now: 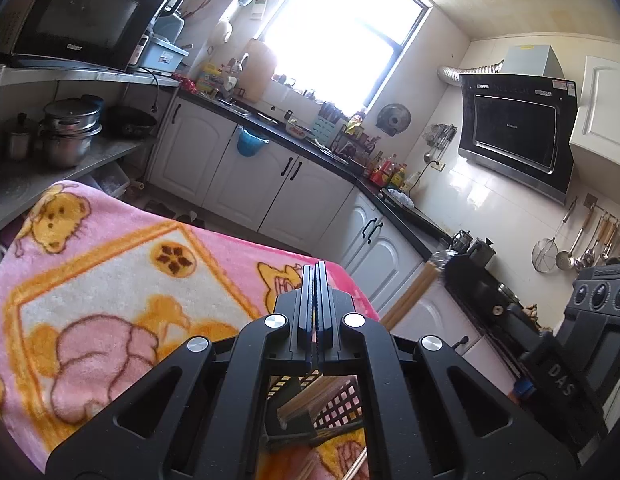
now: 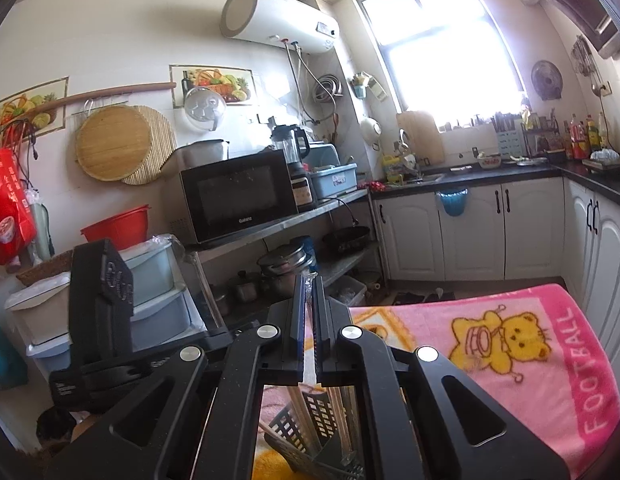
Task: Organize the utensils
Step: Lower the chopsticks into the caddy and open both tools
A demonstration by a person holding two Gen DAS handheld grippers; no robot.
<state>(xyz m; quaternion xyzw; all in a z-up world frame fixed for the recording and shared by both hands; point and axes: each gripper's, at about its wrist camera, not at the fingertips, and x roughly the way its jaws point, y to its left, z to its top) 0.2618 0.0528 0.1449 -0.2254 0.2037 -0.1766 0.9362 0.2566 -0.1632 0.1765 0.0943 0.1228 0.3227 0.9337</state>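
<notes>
My left gripper [image 1: 316, 270] is shut with nothing between its jaws, raised above the pink bear blanket [image 1: 109, 264]. Beneath it a dark slotted utensil holder [image 1: 334, 408] with wooden chopsticks [image 1: 305, 398] shows through the gripper frame. My right gripper [image 2: 308, 280] is shut on a thin utensil in a clear wrapper [image 2: 308, 320], held upright above the same utensil holder [image 2: 310, 428]. The right gripper's body [image 1: 582, 340] shows at the right of the left wrist view, with wooden chopsticks [image 1: 410, 296] sticking out near it. The left gripper's body [image 2: 97, 308] shows at the left of the right wrist view.
The blanket [image 2: 510, 360] covers the work surface. Behind are white cabinets [image 1: 269, 176] under a dark counter, a microwave [image 2: 237, 196] on a shelf with pots [image 2: 285, 268] below, plastic drawers [image 2: 157, 300] and a range hood [image 1: 514, 132].
</notes>
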